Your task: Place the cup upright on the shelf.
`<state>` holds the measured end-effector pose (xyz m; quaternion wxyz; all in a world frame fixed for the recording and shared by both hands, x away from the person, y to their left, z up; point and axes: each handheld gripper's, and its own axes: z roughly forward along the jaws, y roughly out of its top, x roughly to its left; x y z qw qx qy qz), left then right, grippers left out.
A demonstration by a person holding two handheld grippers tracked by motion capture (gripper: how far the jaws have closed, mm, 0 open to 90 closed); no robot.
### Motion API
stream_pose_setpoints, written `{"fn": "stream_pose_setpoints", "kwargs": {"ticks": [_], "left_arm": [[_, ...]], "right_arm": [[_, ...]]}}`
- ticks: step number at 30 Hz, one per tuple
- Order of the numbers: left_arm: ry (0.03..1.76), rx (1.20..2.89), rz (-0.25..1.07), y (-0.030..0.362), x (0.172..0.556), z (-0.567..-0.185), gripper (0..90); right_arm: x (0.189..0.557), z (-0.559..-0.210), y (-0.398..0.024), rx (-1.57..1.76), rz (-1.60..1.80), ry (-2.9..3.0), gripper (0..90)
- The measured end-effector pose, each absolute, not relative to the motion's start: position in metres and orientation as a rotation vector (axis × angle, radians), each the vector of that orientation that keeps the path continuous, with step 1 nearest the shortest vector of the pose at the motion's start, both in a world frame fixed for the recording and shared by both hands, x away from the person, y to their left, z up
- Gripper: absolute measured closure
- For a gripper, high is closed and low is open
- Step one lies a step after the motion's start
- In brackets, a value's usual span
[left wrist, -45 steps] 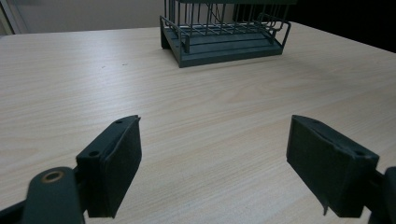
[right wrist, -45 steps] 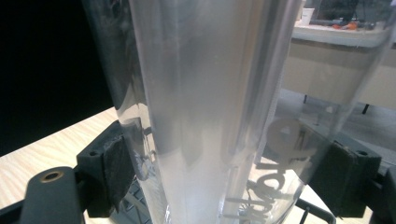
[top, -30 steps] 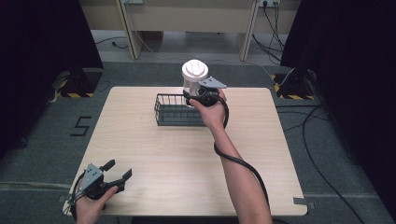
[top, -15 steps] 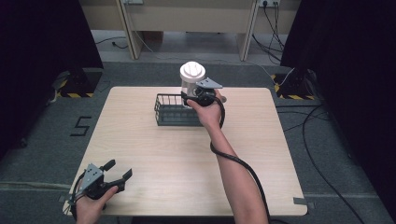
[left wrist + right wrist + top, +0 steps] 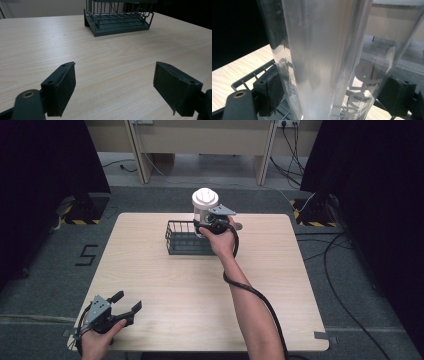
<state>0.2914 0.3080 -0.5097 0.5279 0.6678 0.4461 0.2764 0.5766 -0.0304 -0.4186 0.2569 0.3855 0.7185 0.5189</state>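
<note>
From above, your right gripper (image 5: 206, 226) clamps the clear cup with a white lid (image 5: 204, 205), upright over the wire basket (image 5: 182, 238); your left gripper (image 5: 126, 304) rests wide open and empty near the table's (image 5: 280, 285) front corner. Its own view shows both pads (image 5: 65, 86) apart; the right gripper view shows pads (image 5: 272, 91) pressing the cup
</note>
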Motion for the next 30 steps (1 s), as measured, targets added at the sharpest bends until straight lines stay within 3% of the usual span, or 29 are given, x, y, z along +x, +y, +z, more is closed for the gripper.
{"fn": "stream_pose_setpoints", "kwargs": {"ticks": [30], "left_arm": [[1.063,1.593,0.656,0.308,0.292,-0.51,17.9]], "right_arm": [[0.58,-0.442,-0.013,1.06,1.294,2.033,18.1]]}}
